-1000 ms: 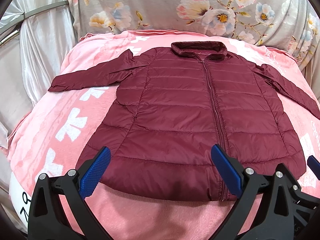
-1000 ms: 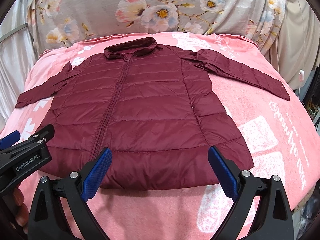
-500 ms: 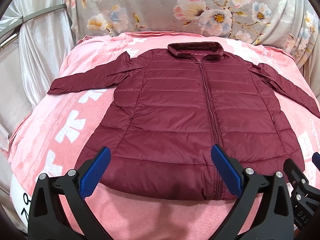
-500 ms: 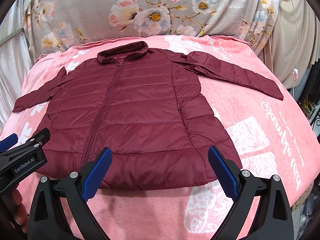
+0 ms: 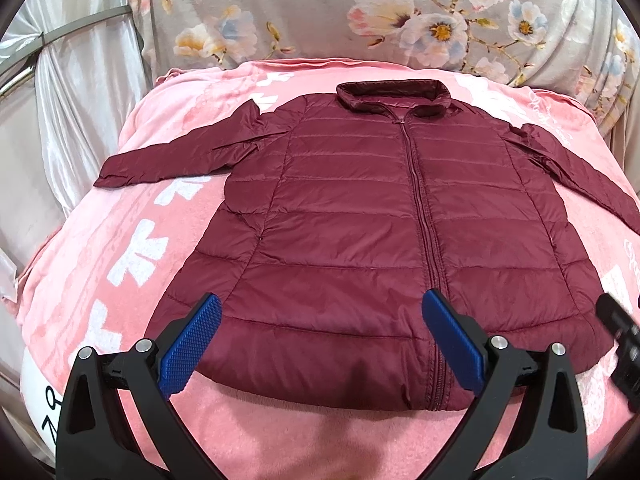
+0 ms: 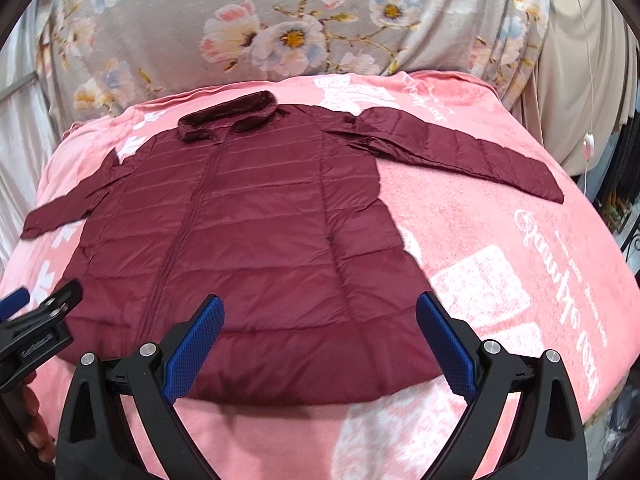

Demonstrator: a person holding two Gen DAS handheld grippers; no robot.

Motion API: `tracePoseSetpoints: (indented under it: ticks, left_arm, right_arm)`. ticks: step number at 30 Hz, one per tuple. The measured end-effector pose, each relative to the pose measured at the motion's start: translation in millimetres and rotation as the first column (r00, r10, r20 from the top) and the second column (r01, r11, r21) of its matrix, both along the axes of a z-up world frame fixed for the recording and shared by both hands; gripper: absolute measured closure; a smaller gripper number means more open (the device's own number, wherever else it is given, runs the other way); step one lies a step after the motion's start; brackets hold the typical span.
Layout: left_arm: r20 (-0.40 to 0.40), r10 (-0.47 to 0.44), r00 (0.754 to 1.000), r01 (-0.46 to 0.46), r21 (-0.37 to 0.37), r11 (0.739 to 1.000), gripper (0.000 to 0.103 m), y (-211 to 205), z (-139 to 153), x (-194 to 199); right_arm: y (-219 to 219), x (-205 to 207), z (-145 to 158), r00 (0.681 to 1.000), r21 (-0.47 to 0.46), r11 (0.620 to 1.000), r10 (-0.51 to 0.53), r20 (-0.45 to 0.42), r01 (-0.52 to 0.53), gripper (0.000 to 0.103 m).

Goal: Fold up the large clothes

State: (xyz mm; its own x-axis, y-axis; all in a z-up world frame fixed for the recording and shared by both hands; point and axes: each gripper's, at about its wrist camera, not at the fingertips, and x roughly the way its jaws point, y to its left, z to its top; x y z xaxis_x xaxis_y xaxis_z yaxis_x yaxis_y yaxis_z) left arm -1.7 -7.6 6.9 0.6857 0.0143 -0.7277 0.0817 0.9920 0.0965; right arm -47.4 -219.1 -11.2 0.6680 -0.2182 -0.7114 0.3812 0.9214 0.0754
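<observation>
In the middle of the pink blanket point(image 5: 120, 248), a dark red quilted jacket point(image 5: 360, 240) is lying flat and face up, zipped closed. Its long axis is running from near to far: the hem is sitting at the near edge, just beyond both grippers, and the collar point(image 5: 394, 96) is pointing to the far side, toward the floral cloth point(image 5: 320, 12) hanging behind. The zipper point(image 5: 420, 216) is tracing that axis down the middle. Both sleeves are lying spread outward across the blanket, the left sleeve point(image 5: 168, 160) reaching to the left edge and the right sleeve point(image 6: 460, 152) angling out to the right and slightly nearer at its cuff.

The left gripper point(image 5: 320, 344) is hovering over the near hem, its blue-padded fingers point(image 5: 192, 344) standing wide apart with nothing between them; the zipper's lower end is lying just inside its right finger. The right gripper point(image 6: 320, 344) is hovering over the hem's right half, its fingers point(image 6: 446, 344) likewise spread wide and empty. In the right wrist view, the left gripper is showing at the left border, with part of a hand point(image 6: 34, 428) below it. White lettering and shapes are showing on the blanket on both sides of the jacket. A pale shiny curtain point(image 5: 80, 100) is hanging at the far left.
</observation>
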Motion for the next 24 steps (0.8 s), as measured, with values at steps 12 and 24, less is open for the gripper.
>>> tracePoseSetpoints:
  ticks: [12,24]
  left_arm:
    - [0.0,0.081,0.997,-0.081,-0.092,0.992,0.006,32.4,-7.3,26.2]
    - [-0.056,0.09,0.994,-0.092,-0.044,0.995,0.005,39.3,-23.5,38.8]
  right_arm:
    - [-231.4,27.1,-32.4,0.942,0.267,0.925,-0.311,0.126,0.269,0.011]
    - [-393.1,42.6,-83.6,0.767,0.354,0.734,-0.638,0.066,0.58,0.036]
